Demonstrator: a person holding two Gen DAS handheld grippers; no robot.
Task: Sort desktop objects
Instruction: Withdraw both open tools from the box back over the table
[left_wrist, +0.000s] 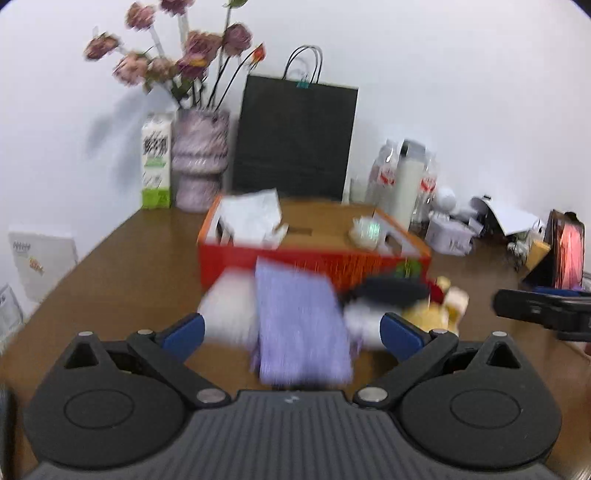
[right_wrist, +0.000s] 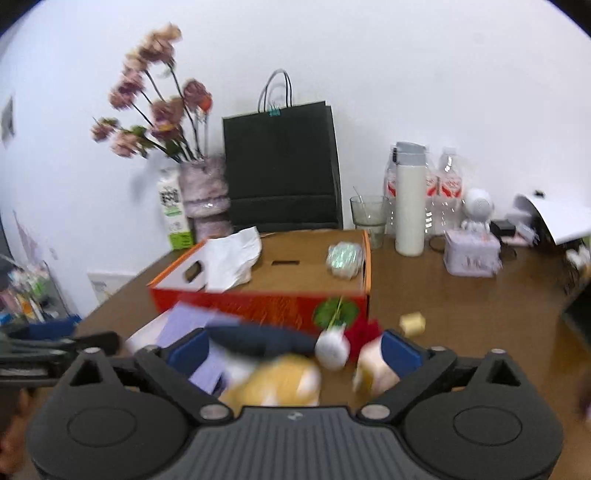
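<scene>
Left claw (left_wrist: 291, 332): blue pads spread wide, pressing on nothing. A blurred purple notebook (left_wrist: 301, 325) lies flat on the brown surface (left_wrist: 122, 280) between the pads; contact with either pad cannot be told. White sheets (left_wrist: 229, 310) lie under it at its left side.

Right claw (right_wrist: 291, 354): pads likewise spread wide, gripping nothing. Between them lies a yellow soft item (right_wrist: 280, 384), too blurred to identify, with a dark elongated object (right_wrist: 258, 339) just beyond it and a white ball and red piece (right_wrist: 347, 338) near the right pad.

Beyond both claws stands an open orange box (left_wrist: 314, 264), holding crumpled white paper (left_wrist: 253, 214) at its left end and a small pale bundle (left_wrist: 365, 230) at its right. Behind the box, against the wall: black paper bag (left_wrist: 295, 140), vase of flowers (left_wrist: 199, 162), carton (left_wrist: 156, 166). To the right: white flask (right_wrist: 409, 206), bottles, a glass (right_wrist: 367, 214).
</scene>
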